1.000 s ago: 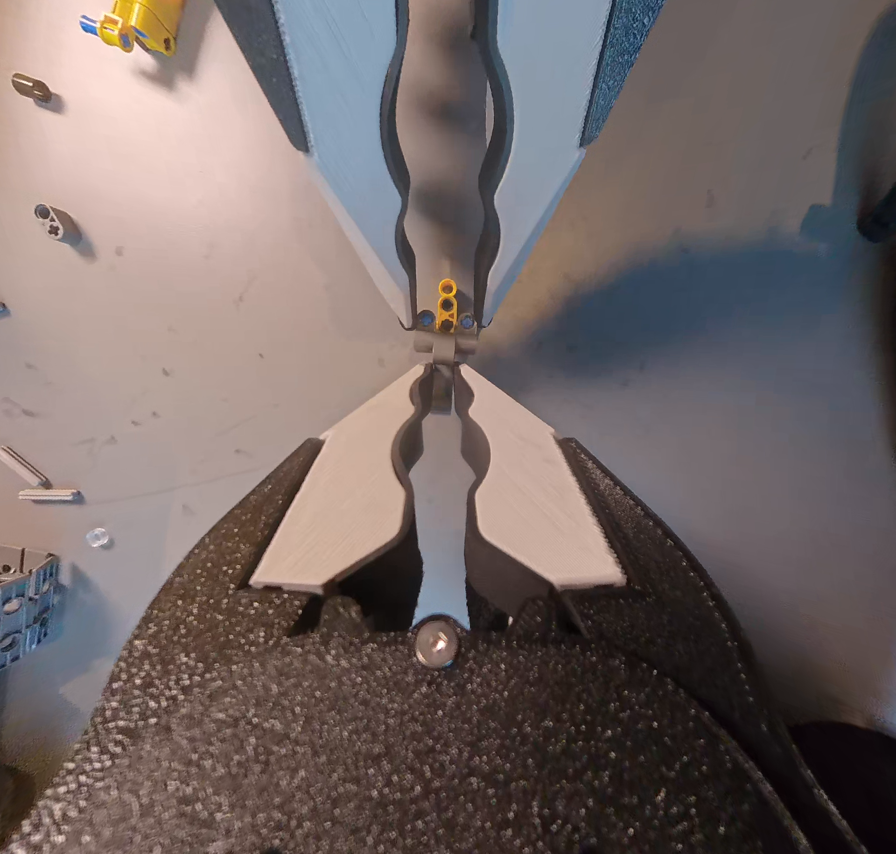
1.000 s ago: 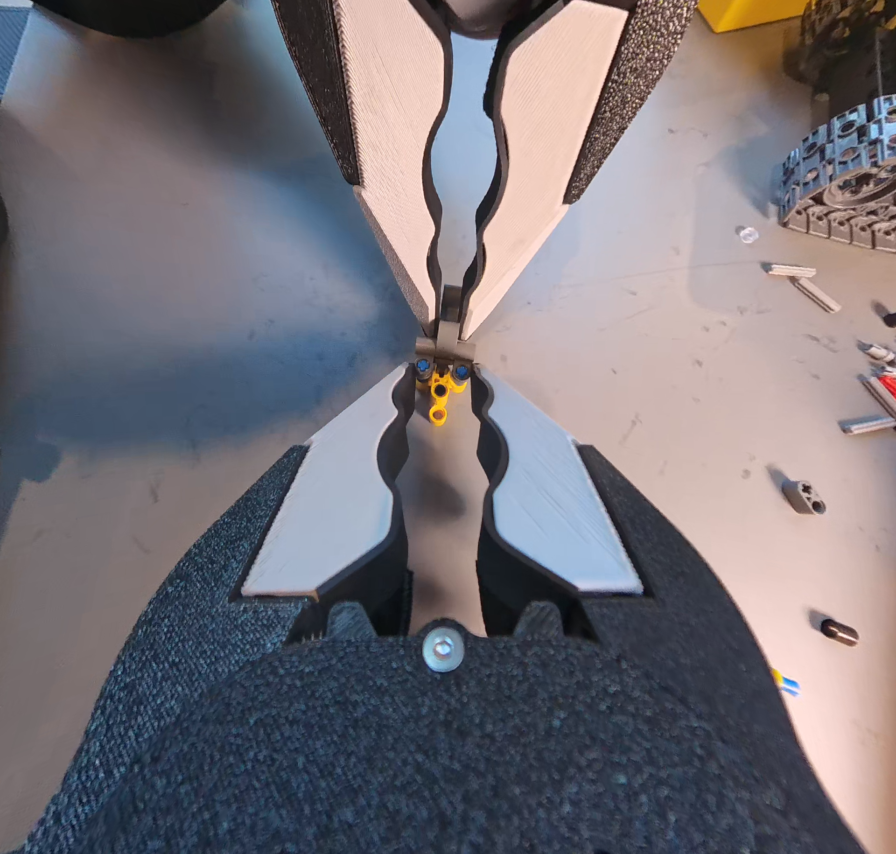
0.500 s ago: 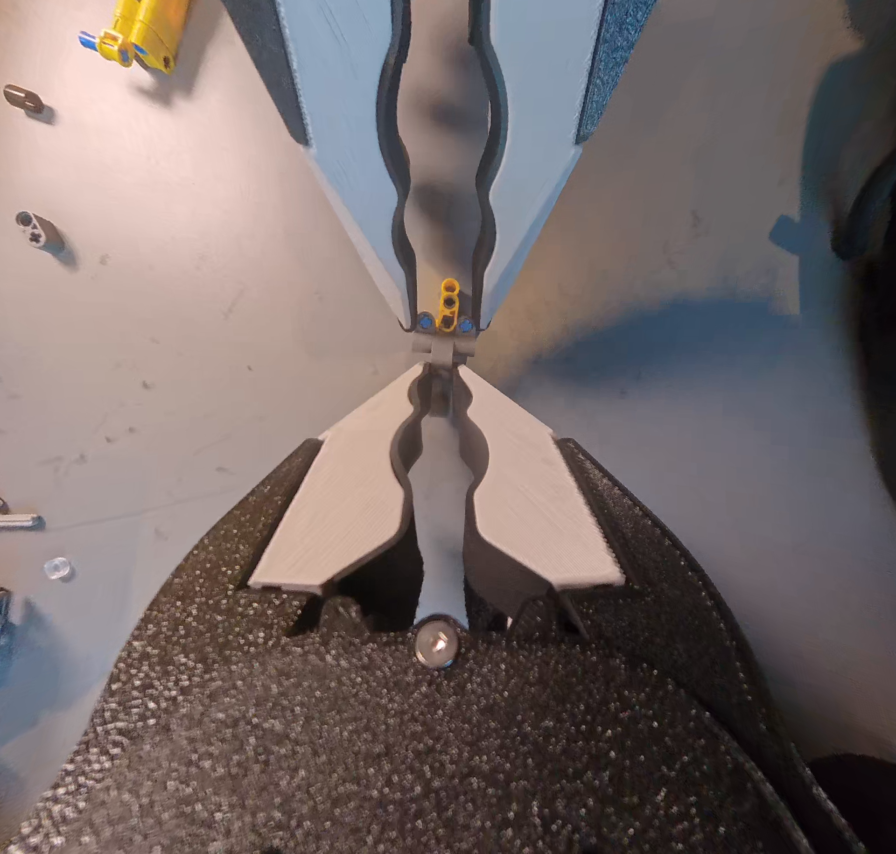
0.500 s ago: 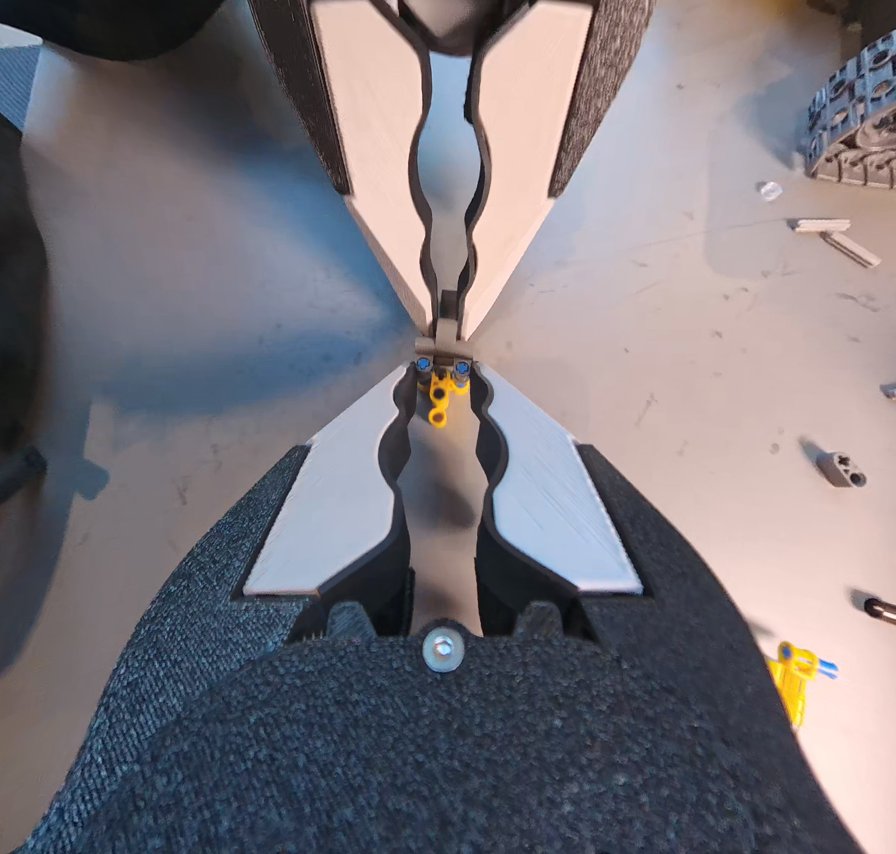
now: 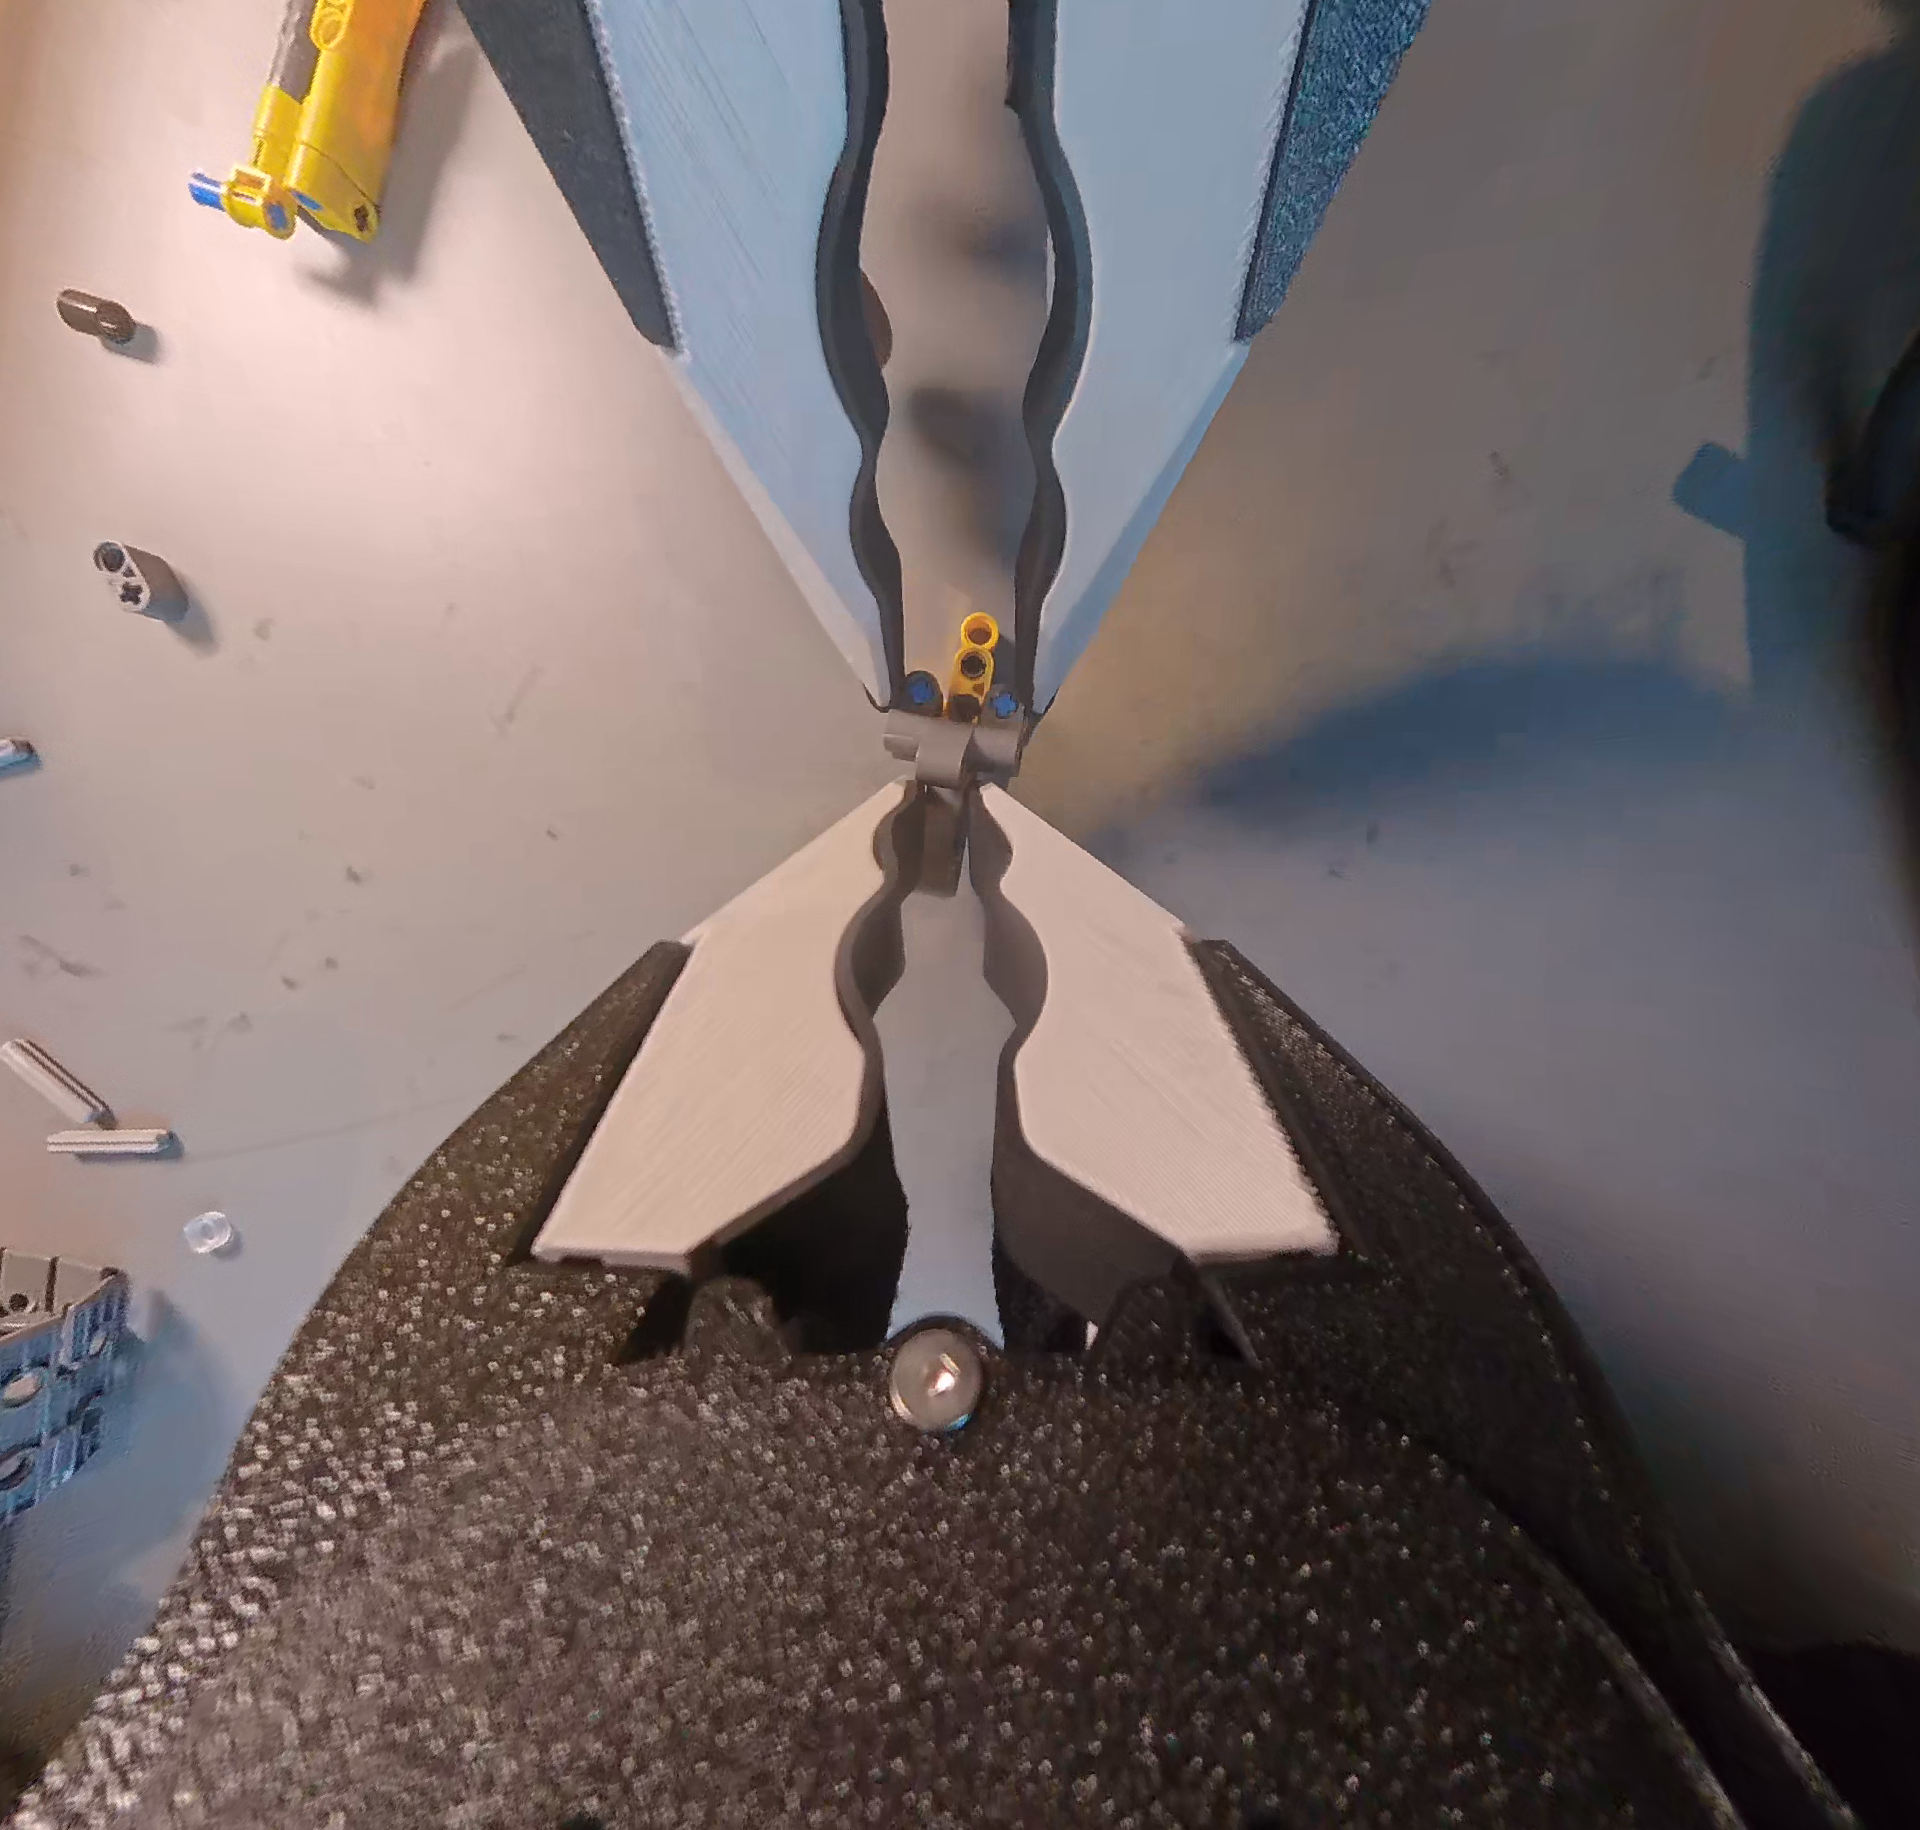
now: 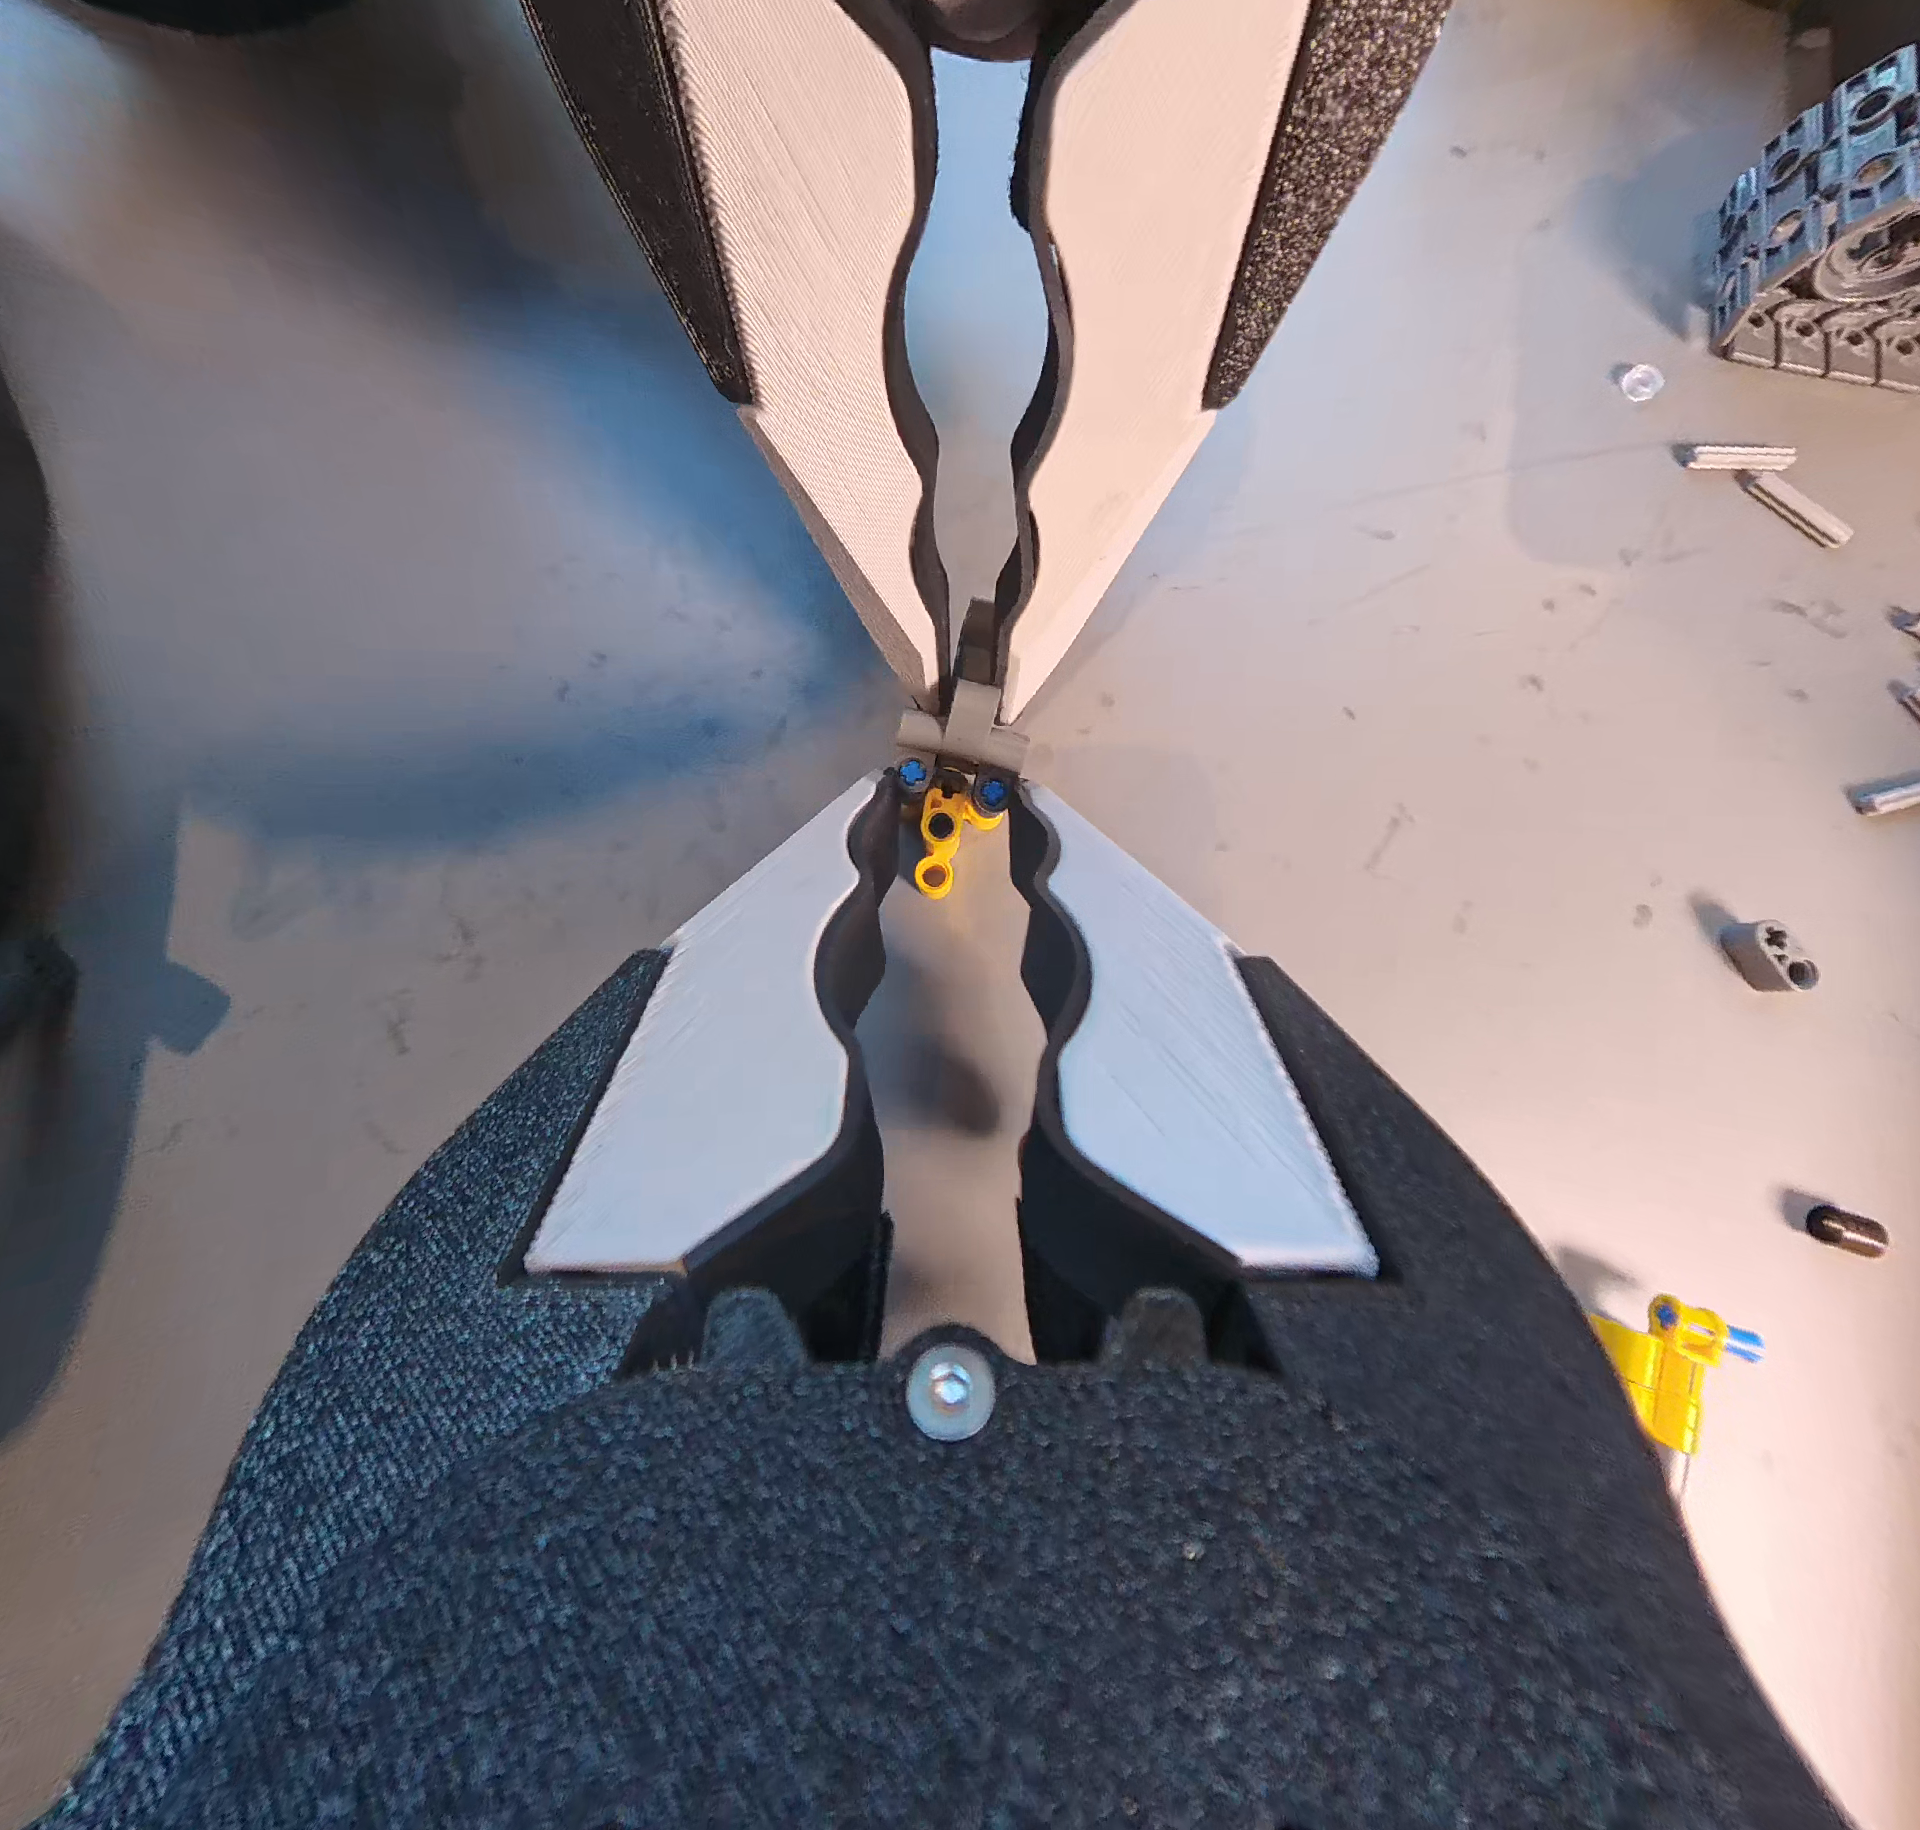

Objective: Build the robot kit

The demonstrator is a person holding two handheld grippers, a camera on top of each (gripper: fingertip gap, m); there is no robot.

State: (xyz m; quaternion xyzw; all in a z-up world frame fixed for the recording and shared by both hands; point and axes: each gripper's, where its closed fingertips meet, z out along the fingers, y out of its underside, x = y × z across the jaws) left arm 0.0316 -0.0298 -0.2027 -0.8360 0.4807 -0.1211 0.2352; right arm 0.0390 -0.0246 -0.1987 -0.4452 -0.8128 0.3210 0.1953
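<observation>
Left gripper (image 5: 943, 824): jaws clenched on the stem of a small grey connector (image 5: 951, 741), held above the desk (image 5: 1455, 949)
Right gripper (image 6: 951, 793): tip to tip with the left one, jaws grasping the blue-pinned end of the same piece, a yellow link (image 6: 940, 840) hanging between its fingers
Nearby on the desk: grey pin connector (image 6: 1766, 957), black pin (image 6: 1847, 1230), yellow block (image 5: 332, 76)
Farther off: grey axles (image 6: 1766, 481), clear stud (image 6: 1640, 383), dark track links (image 6: 1829, 263)

Dim, warm-and-blue light; deep shadows, wide-angle warping, blurred edges.
</observation>
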